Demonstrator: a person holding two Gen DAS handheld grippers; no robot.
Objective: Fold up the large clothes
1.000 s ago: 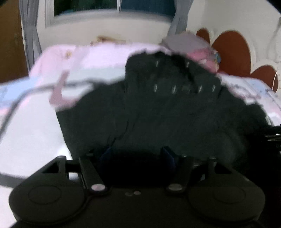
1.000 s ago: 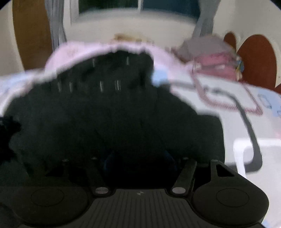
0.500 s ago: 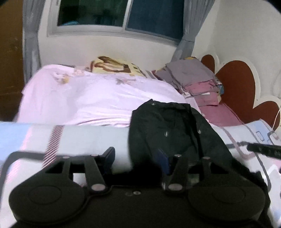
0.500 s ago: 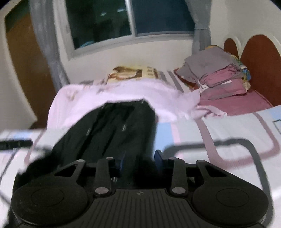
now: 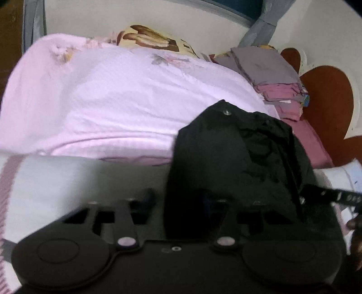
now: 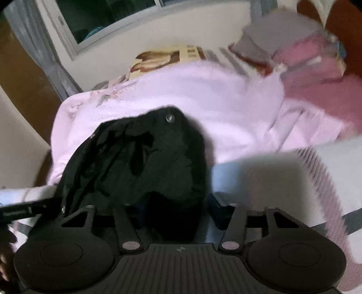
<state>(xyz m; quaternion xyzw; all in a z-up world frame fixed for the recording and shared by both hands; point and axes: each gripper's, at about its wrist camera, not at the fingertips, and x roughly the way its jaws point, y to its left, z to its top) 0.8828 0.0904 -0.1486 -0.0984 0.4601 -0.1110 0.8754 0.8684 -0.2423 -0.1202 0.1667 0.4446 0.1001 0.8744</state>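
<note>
Left gripper (image 5: 177, 200): fingers (image 5: 147, 197) stand apart and have just been closing. The black garment (image 5: 215, 153) lies between them. Bare sheet shows between the near finger and the cloth's left edge, so there is no pinch. The far finger is hidden under the cloth.

Right gripper (image 6: 178, 205): fingers (image 6: 217, 204) are partly apart and have just eased a little wider. The garment (image 6: 158, 158) fills most of the gap. Its right edge sits just beside the visible finger; contact cannot be judged. The other finger is buried in the folds.

Garment: bunched into a narrow dark heap on the bed. The near end lies at both sets of fingers. The far end, with a metal snap (image 5: 227, 111), overlaps the front edge of the pink blanket (image 5: 113, 101). The side edges are fairly straight and the middle is creased.

Open room: pale sheet (image 5: 79, 176) lies bare on the outer side of each gripper, with a striped band towards its edge. The other gripper's tip reaches in at the garment's inner side in each view.

Beyond: the blanket forms a raised roll across the bed. A stack of folded clothes (image 5: 271, 74) sits at its far right, next to the brown headboard (image 5: 325, 108). Behind is a wall with a window (image 6: 101, 18).
</note>
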